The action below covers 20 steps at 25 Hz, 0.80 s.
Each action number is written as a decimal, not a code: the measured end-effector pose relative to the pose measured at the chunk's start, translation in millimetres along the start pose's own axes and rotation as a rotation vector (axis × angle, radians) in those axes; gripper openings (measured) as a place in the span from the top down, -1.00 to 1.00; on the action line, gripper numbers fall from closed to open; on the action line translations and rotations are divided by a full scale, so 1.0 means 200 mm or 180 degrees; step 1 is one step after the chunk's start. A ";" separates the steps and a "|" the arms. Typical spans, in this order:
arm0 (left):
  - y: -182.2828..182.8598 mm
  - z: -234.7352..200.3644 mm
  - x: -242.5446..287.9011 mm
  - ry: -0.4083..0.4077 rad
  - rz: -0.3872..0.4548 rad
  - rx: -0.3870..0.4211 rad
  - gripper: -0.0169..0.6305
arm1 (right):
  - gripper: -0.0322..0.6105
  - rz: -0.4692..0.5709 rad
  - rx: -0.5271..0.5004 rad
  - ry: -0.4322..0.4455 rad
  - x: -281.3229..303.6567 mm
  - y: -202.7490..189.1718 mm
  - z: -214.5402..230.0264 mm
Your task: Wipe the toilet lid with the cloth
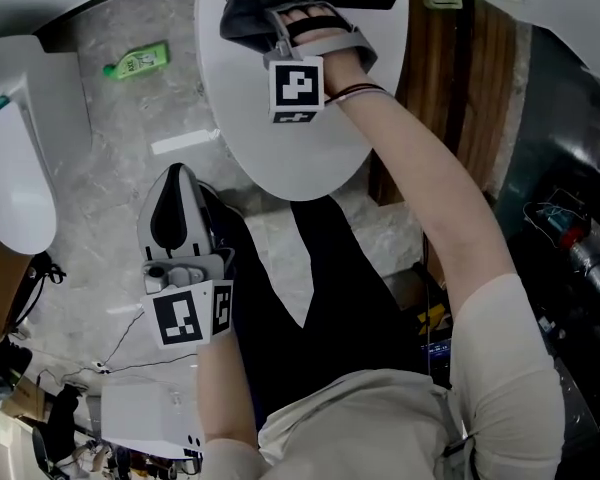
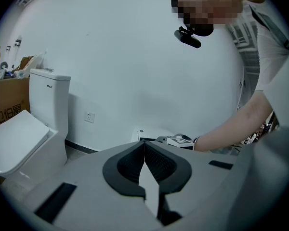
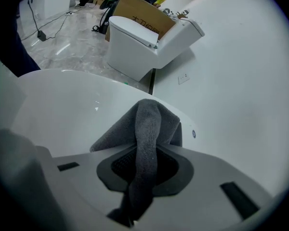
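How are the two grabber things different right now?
The right gripper is shut on the grey cloth; the left gripper is shut on nothing. The right gripper reaches out over the white toilet lid; the left gripper is held back, close to the person's body. Both carry a cube with square markers.

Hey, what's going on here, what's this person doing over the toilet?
A person is leaning over a white toilet lid with a grey cloth. The right gripper is shut on the cloth and presses it onto the lid near its back end. The left gripper is shut and empty, held back by the person's body, off the lid.
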<state>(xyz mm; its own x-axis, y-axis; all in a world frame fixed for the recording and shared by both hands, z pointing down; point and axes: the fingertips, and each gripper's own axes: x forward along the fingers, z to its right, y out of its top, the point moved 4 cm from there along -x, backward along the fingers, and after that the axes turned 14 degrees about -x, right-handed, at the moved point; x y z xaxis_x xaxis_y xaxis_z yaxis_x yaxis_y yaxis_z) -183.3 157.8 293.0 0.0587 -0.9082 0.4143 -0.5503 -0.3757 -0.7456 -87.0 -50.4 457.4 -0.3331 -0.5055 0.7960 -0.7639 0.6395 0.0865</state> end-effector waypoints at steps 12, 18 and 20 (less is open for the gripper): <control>-0.02 0.06 -0.04 -0.0117 0.0010 0.0019 0.90 | 0.68 0.0095 0.0059 0.0234 -0.23 0.18 -0.40; -0.04 0.08 -0.10 -0.0146 0.0022 0.0043 0.90 | 0.68 0.0263 0.0158 0.0305 -0.40 0.33 -0.66; -0.05 0.09 -0.11 -0.0160 0.0022 0.0054 0.90 | 0.68 0.0304 0.0157 0.0390 -0.45 0.37 -0.75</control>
<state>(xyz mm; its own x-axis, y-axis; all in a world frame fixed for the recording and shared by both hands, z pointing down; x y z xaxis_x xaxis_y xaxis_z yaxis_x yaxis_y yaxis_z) -164.0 178.6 282.0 0.0969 -0.9188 0.3827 -0.5368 -0.3720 -0.7573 -30.8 130.6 481.8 -0.3380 -0.3673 0.8665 -0.7591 0.6507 -0.0203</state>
